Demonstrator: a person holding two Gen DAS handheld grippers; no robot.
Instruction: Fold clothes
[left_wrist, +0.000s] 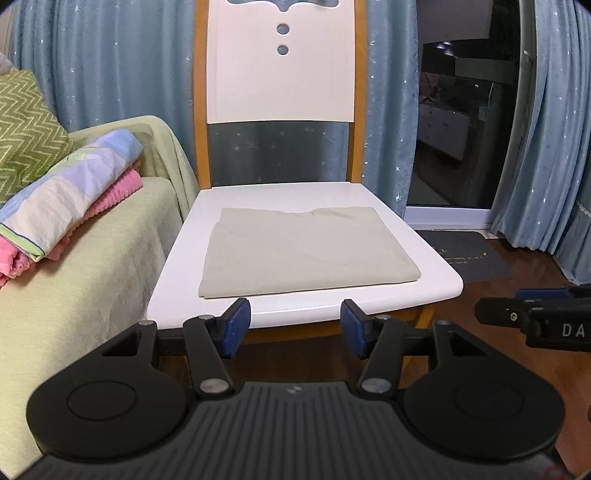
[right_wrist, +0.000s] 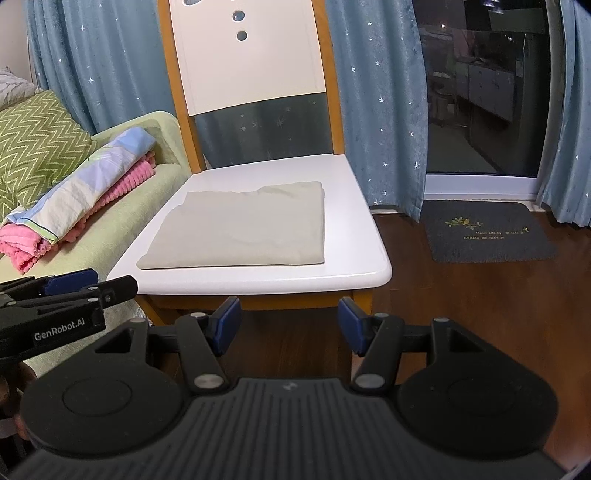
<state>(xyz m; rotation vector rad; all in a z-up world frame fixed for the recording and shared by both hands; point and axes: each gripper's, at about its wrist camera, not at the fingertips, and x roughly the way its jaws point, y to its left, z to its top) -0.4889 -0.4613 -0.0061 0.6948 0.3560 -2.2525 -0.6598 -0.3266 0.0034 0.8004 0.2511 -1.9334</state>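
Observation:
A beige garment (left_wrist: 306, 251) lies folded into a flat rectangle on the white seat of a chair (left_wrist: 436, 273); it also shows in the right wrist view (right_wrist: 240, 229) on the chair seat (right_wrist: 354, 258). My left gripper (left_wrist: 295, 326) is open and empty, just in front of the seat's front edge. My right gripper (right_wrist: 289, 325) is open and empty, in front of and slightly below the seat edge. Each gripper shows at the edge of the other's view: the right one (left_wrist: 532, 314) and the left one (right_wrist: 74, 288).
A sofa with a pale green cover (left_wrist: 92, 277) stands left of the chair, carrying a stack of folded pastel and pink cloths (left_wrist: 70, 199) and a green zigzag pillow (left_wrist: 26, 129). Blue curtains hang behind. A dark doormat (right_wrist: 484, 232) lies on the wooden floor at right.

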